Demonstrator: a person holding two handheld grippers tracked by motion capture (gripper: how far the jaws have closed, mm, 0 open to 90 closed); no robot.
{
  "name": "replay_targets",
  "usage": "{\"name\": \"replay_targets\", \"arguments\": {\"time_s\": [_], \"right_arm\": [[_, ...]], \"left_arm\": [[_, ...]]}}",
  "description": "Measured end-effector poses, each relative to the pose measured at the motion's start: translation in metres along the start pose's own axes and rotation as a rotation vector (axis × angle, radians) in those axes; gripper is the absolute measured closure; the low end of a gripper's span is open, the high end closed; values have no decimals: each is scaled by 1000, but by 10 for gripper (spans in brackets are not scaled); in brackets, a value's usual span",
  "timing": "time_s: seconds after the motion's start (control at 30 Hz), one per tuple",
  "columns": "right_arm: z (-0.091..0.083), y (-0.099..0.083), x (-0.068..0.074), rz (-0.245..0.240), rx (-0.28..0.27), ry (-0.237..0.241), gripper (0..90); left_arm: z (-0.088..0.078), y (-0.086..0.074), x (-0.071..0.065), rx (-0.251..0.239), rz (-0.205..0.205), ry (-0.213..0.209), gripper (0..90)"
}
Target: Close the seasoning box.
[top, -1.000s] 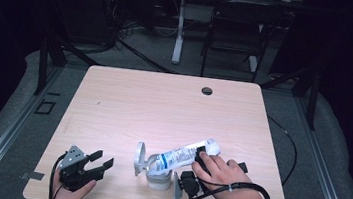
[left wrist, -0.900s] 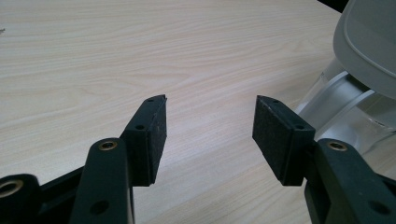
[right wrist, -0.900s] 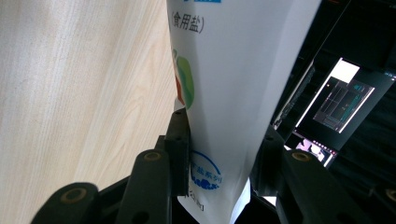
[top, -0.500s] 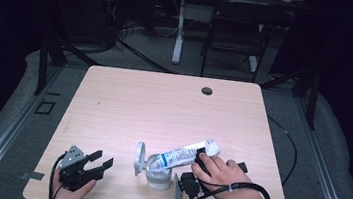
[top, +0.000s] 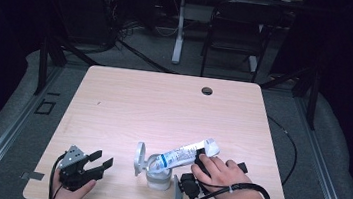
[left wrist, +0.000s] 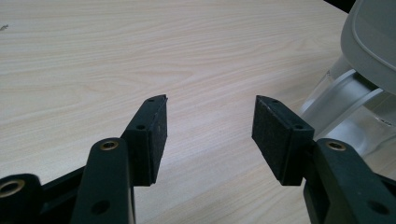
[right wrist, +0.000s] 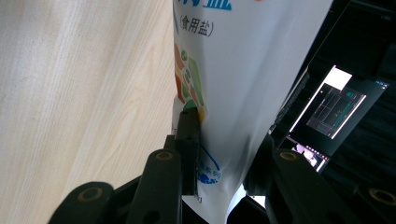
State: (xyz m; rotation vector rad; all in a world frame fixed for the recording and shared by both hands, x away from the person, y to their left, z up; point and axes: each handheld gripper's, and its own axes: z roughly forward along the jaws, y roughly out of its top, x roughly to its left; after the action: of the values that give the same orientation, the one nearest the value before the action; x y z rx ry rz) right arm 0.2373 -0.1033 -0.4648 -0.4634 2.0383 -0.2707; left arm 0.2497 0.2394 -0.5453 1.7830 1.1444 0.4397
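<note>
The salt bag [top: 186, 154] is already lifted and tipped, its mouth over the open jar [top: 158, 176]; pouring looks under way, though whether salt is flowing is hard to make out. The right tool [right wrist: 219, 154] has just been closing its jaws and grips the bag's lower end, the jar just beyond the bag's far end. The left tool [top: 99, 163] waits open, empty, jar just beside it. Emptying and setting the bag down remain.

The salt bag [top: 186, 153] is white with blue and green print. It is tilted, its lower end over the open mouth of a clear jar [top: 158, 177]. The jar stands upright near the front desk edge, its grey lid [top: 140, 158] flipped open.
</note>
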Motion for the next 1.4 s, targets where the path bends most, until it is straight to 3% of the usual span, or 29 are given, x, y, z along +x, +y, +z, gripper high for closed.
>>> {"name": "replay_targets", "arguments": {"time_s": [0.27, 0.33, 1.4], "right_arm": [[0, 0, 2, 13, -27, -7, 731], [-2, 1, 2, 2, -9, -11, 732], [-9, 3, 2, -18, -7, -9, 761]], "left_arm": [[0, 0, 1, -1, -2, 5, 455], [0, 0, 1, 0, -3, 6, 456], [0, -1, 2, 10, -6, 4, 459]]}}
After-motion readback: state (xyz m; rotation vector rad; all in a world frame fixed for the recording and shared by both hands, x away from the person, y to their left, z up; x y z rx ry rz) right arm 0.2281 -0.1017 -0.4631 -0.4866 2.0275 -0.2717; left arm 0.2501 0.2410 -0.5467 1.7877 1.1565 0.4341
